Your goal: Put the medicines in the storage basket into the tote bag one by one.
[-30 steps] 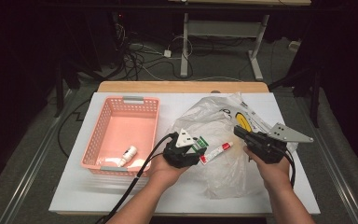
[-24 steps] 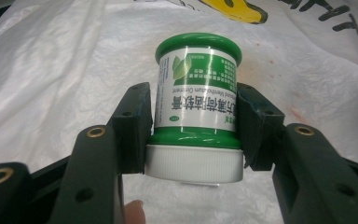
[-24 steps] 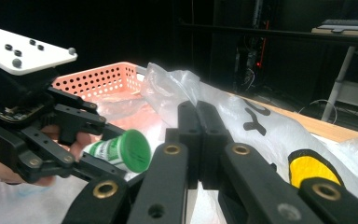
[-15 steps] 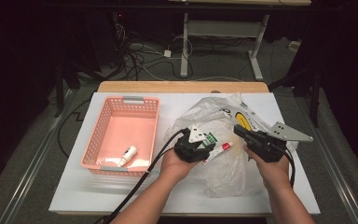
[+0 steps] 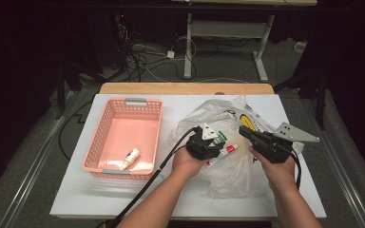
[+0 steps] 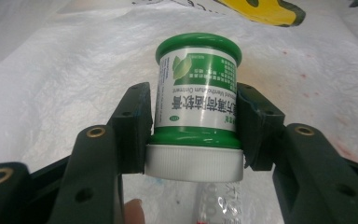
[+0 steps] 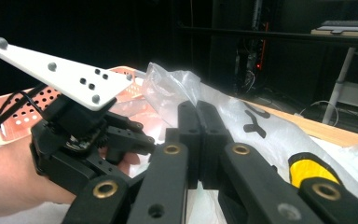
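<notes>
Covering white table [image 5: 123,190]; dark cabled room

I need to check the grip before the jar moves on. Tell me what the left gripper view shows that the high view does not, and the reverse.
The left gripper view alone shows the left gripper clamped on the green jar's labelled side, its white ribbed cap toward the camera, and a clear tube beneath it.

The high view alone shows the pink basket holding a small white bottle, a red-and-white tube, and the right gripper with its jaws shut.

Both show the jar, the left gripper and the clear plastic bag beneath them.
</notes>
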